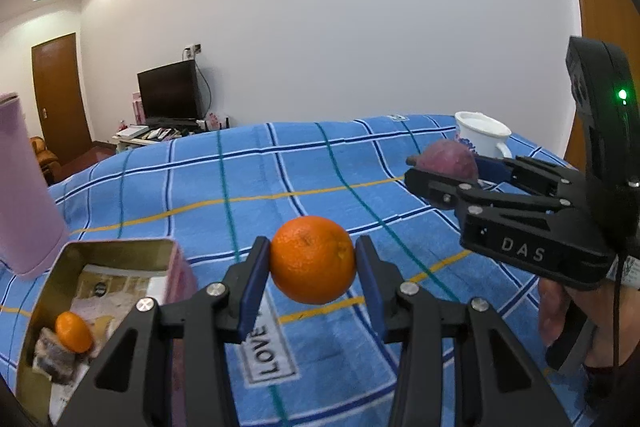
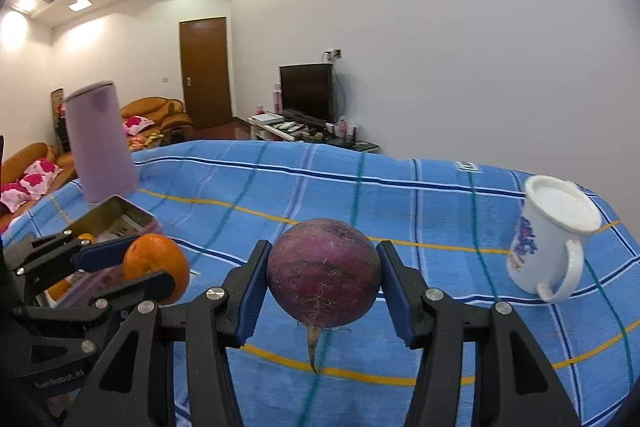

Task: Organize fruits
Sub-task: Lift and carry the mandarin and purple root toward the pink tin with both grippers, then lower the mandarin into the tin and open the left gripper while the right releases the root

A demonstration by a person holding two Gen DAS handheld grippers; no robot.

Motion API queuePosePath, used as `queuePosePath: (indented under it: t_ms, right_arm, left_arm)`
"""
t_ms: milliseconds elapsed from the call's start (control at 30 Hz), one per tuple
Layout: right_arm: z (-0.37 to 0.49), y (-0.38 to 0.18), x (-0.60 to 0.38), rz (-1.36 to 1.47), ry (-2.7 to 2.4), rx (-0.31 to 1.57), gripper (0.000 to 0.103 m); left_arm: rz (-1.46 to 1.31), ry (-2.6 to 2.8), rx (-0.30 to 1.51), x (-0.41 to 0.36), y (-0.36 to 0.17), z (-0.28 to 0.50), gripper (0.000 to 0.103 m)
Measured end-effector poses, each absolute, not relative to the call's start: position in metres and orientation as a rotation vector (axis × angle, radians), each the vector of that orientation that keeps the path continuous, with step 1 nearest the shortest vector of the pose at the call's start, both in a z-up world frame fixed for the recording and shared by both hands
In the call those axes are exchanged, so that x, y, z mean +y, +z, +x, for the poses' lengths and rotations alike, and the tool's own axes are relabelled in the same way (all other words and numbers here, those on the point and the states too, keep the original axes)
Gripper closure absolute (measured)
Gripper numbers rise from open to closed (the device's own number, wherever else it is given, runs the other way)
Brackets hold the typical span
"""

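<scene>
Nearest the left wrist camera, the left tongs [image 1: 313, 263] are clamped on an orange [image 1: 313, 259], their blue pads pressing its left and right sides and holding it clear above the blue checked cloth [image 1: 208, 187]. The orange is round, with no clear long axis. In the right wrist view the right tongs [image 2: 323, 281] grip a round purple fruit [image 2: 323, 273] the same way, lifted off the cloth, its thin stem pointing straight down toward the near edge. To the near left sits an open tin [image 1: 120, 251] holding a small orange [image 1: 73, 331] among paper wrappers. A tall pink container [image 2: 102, 143] stands just beyond the tin. A white mug [image 2: 550, 239] stands well apart at the far right, its handle facing the near side.
</scene>
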State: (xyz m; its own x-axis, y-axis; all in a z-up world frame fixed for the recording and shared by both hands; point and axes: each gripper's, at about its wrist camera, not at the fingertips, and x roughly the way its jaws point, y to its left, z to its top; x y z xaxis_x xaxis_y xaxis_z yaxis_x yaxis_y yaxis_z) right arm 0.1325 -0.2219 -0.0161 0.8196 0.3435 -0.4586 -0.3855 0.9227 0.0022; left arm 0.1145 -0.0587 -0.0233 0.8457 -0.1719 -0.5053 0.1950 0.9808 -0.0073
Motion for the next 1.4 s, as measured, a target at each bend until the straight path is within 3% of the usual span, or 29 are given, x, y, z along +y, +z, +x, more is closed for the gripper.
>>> queuePosePath:
  t_ms: [833,1400]
  right_arm:
    - [0.102,0.007,-0.076,-0.147,0.659,0.423,0.048]
    - [0.093,-0.024,-0.008,-0.206,0.740,0.493,0.048]
  left_arm:
    - [-0.087,0.059,0.523,0.091,-0.011,0.054,0.058]
    - [-0.124,0.106,0.568,0.127,-0.030,0.047,0.058]
